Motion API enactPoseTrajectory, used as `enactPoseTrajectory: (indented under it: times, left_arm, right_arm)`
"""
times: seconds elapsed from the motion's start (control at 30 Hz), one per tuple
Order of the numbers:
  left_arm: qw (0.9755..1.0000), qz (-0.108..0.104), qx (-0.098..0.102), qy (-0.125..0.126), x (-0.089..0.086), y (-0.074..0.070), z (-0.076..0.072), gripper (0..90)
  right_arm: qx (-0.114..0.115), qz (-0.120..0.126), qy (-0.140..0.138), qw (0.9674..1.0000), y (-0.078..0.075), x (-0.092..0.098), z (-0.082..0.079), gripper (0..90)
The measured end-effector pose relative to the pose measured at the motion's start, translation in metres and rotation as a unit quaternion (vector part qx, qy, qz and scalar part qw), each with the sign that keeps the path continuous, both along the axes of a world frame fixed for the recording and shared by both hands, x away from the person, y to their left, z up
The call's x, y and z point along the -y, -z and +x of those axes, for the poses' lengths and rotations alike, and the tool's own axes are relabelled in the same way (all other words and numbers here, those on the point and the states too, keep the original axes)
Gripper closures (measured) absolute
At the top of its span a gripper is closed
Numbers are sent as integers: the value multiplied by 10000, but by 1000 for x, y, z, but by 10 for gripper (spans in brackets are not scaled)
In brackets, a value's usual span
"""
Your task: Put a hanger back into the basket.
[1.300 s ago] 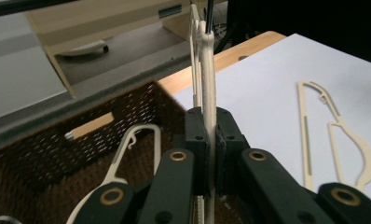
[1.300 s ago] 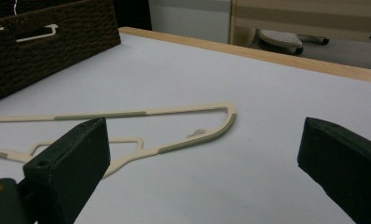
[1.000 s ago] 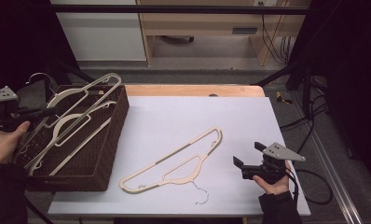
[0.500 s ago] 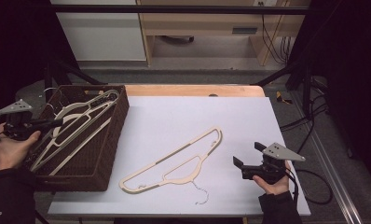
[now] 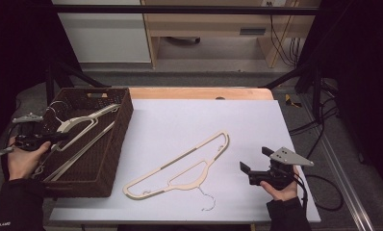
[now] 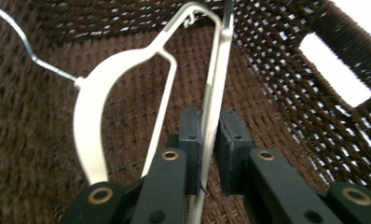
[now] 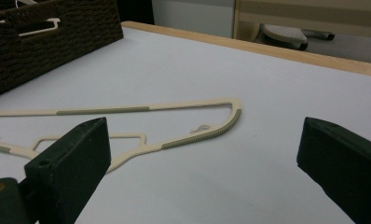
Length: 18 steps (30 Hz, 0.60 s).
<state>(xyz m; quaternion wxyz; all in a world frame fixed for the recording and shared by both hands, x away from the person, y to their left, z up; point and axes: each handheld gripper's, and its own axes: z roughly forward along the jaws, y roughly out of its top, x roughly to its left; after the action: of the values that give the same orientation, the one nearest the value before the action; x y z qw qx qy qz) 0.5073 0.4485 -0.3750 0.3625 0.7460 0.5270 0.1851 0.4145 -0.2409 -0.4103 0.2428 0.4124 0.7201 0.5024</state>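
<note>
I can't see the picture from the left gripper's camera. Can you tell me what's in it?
The left gripper has its two black jaws around the thin bar of a cream plastic hanger, and they have just been opening a little. The hanger lies inside a dark brown woven basket, its wire hook pointing to the upper left.

hangers – 2: one in basket, one on table | wicker basket – 1 | grippers – 2
</note>
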Motion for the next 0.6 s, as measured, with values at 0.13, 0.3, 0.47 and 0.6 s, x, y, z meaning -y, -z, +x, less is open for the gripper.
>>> enactPoseTrajectory:
  times: [0.13,0.3,0.47,0.6]
  left_arm:
    - [9984,412,-48,-384,-4,-1,-1,723]
    - [9980,336,-56,-539,-13,2,-6,696]
    - [9959,407,-78,-801,-20,0,-11,661]
    - [9959,172,215,-857,-22,-8,-19,649]
  right_arm:
    - [-21,-2,-1,10000,0,-1,0,31]
    - [-5,4,-4,10000,0,-1,0,31]
    - [-1,-29,-50,10000,1,-2,0,31]
    - [1,-31,-59,10000,1,-1,1,31]
